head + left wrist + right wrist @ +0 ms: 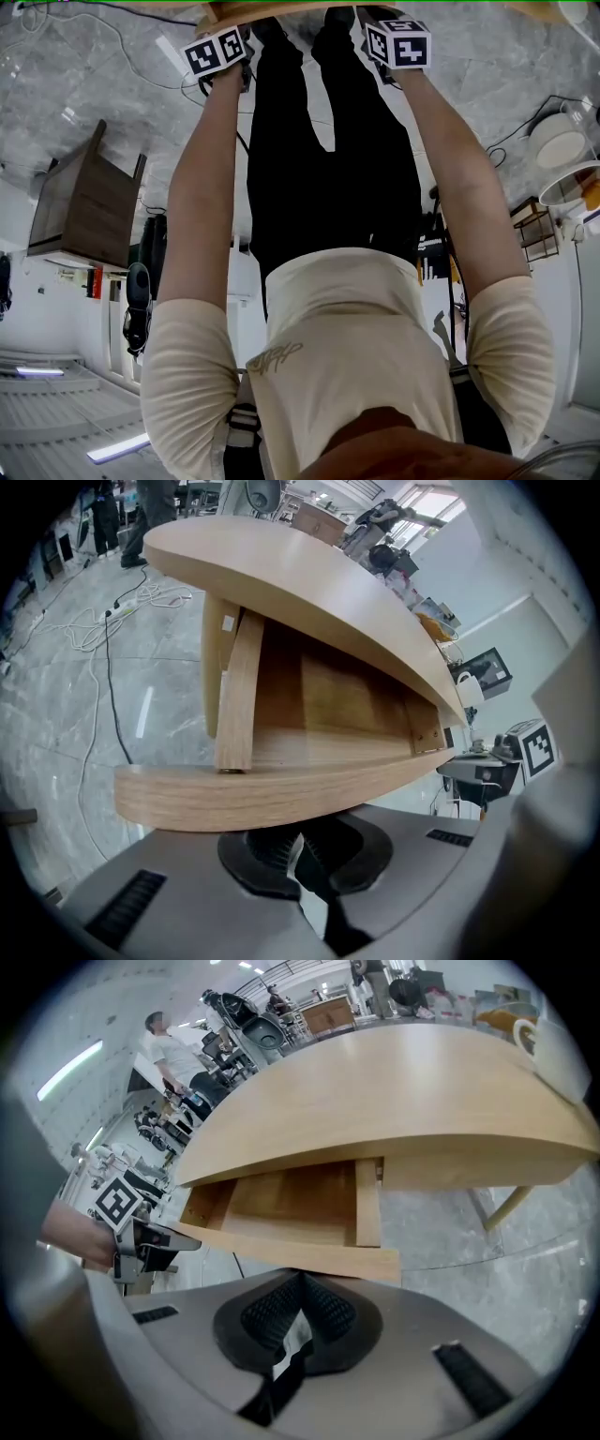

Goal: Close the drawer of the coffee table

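Note:
The coffee table (309,583) has a light wood oval top, and its drawer (328,700) stands pulled out beneath it. My left gripper (298,844) is shut with nothing in it, its tips right at the curved drawer front (272,799), left of the middle. In the right gripper view the drawer front (300,1252) lies just beyond my right gripper (300,1286), also shut and empty. The left gripper (141,1239) shows there at the drawer's left end. In the head view only the marker cubes (217,52) (398,42) and the table edge (281,9) show.
Cables (103,621) trail over the grey marble floor left of the table. A cup (548,1044) stands on the table top's right end, and a table leg (511,1206) slants below. A dark wooden cabinet (84,202) stands nearby. People (173,1049) stand farther back.

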`<move>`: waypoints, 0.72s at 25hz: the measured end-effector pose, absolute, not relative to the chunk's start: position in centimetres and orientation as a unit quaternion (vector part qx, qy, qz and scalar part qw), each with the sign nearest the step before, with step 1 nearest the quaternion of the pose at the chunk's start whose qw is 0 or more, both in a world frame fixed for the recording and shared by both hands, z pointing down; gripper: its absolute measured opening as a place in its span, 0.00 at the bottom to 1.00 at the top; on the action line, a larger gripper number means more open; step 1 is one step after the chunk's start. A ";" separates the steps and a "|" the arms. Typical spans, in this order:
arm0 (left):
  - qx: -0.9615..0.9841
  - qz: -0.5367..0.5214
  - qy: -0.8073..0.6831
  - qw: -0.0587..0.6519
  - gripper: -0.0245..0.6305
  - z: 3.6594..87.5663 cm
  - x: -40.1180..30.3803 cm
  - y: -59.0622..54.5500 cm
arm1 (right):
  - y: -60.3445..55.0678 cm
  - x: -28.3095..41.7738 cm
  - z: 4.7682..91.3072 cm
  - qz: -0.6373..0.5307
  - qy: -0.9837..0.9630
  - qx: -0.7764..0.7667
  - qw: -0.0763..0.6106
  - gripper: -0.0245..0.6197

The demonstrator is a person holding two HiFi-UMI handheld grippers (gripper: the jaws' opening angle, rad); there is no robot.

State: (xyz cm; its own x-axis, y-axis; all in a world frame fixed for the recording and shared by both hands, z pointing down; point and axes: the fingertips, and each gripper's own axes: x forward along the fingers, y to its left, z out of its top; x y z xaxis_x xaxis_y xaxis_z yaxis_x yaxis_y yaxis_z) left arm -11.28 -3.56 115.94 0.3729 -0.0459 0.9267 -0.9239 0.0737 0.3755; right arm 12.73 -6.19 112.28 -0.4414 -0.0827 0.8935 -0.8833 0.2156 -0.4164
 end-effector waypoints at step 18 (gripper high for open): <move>0.589 0.375 -0.426 0.576 0.04 116.1 -12.2 -9.5 | -12.0 11.8 112.6 0.497 -0.688 0.364 0.383 0.03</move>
